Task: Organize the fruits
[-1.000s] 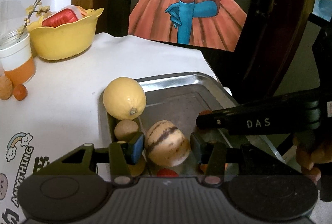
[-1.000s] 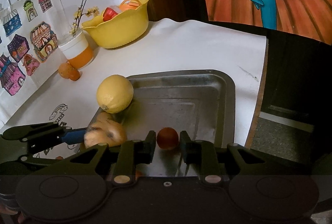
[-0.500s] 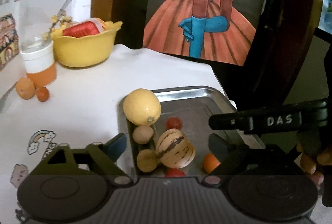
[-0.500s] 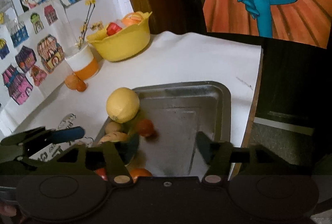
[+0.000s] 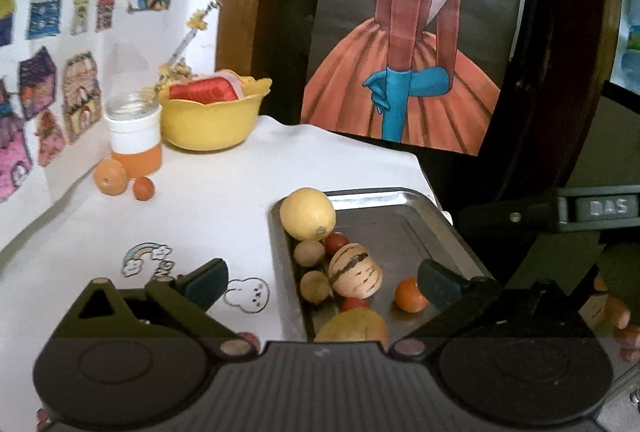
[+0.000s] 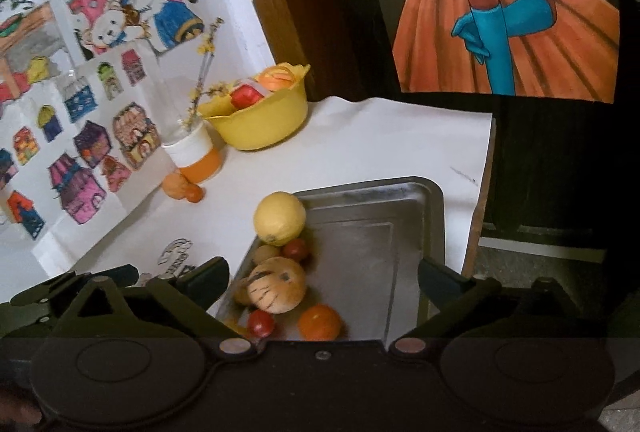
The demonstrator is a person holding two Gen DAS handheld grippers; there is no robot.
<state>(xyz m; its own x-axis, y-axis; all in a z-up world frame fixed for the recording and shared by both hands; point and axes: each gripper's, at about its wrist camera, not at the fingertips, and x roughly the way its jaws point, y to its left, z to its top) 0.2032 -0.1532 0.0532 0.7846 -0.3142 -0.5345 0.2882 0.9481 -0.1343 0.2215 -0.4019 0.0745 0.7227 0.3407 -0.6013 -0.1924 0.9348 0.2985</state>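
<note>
Both claws, left gripper [image 5: 322,280] & right gripper [image 6: 323,278], held released above tray [image 6: 434,216]; next fruit, prob. orange [image 5: 107,177], to be fetched.

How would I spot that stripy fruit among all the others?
Find the metal tray on the white table. Along its left wall runs a row of fruit below the big yellow lemon. The stripy fruit is the pale cream one, the only one with dark streaks.
</note>
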